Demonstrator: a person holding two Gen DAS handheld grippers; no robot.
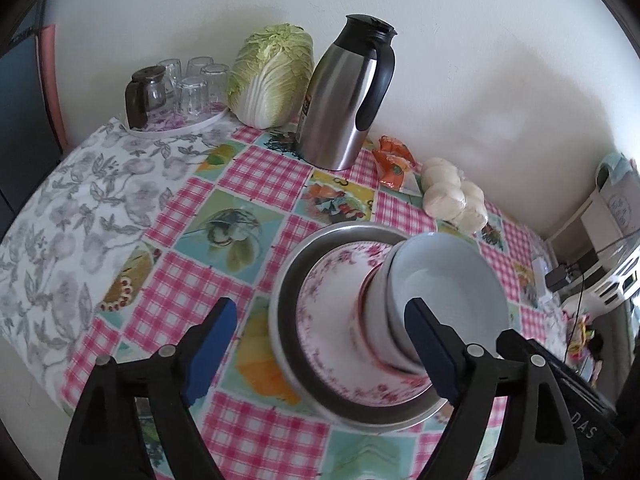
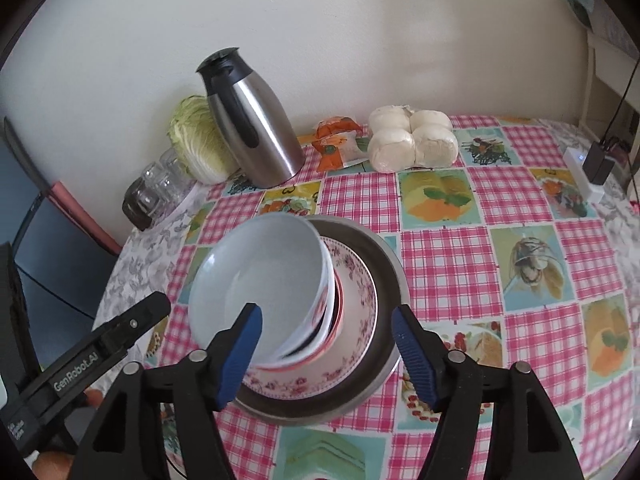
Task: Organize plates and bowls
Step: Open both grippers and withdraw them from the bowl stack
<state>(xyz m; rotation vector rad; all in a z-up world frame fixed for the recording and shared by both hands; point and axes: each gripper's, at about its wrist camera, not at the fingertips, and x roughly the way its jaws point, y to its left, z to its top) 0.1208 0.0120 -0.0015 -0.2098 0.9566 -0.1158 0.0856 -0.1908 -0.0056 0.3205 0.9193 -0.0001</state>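
A stack stands on the checked tablecloth: a steel plate [image 1: 288, 280] at the bottom, a pink-flowered plate [image 1: 332, 312] on it, and nested white bowls [image 1: 444, 292] on top. The stack also shows in the right wrist view: steel plate [image 2: 390, 268], flowered plate [image 2: 356, 308], bowls [image 2: 264, 272]. My left gripper [image 1: 324, 348] is open just in front of the stack, its right finger [image 1: 432, 348] by the bowls. My right gripper [image 2: 326, 354] is open, its fingers spread on either side of the stack's near edge. Neither holds anything.
At the back by the wall stand a steel thermos jug [image 1: 344, 96], a napa cabbage [image 1: 272, 76], a tray of upturned glasses [image 1: 180, 88], an orange packet [image 1: 394, 160] and bagged white buns [image 1: 456, 196]. A white charger [image 2: 584, 176] lies at the right edge.
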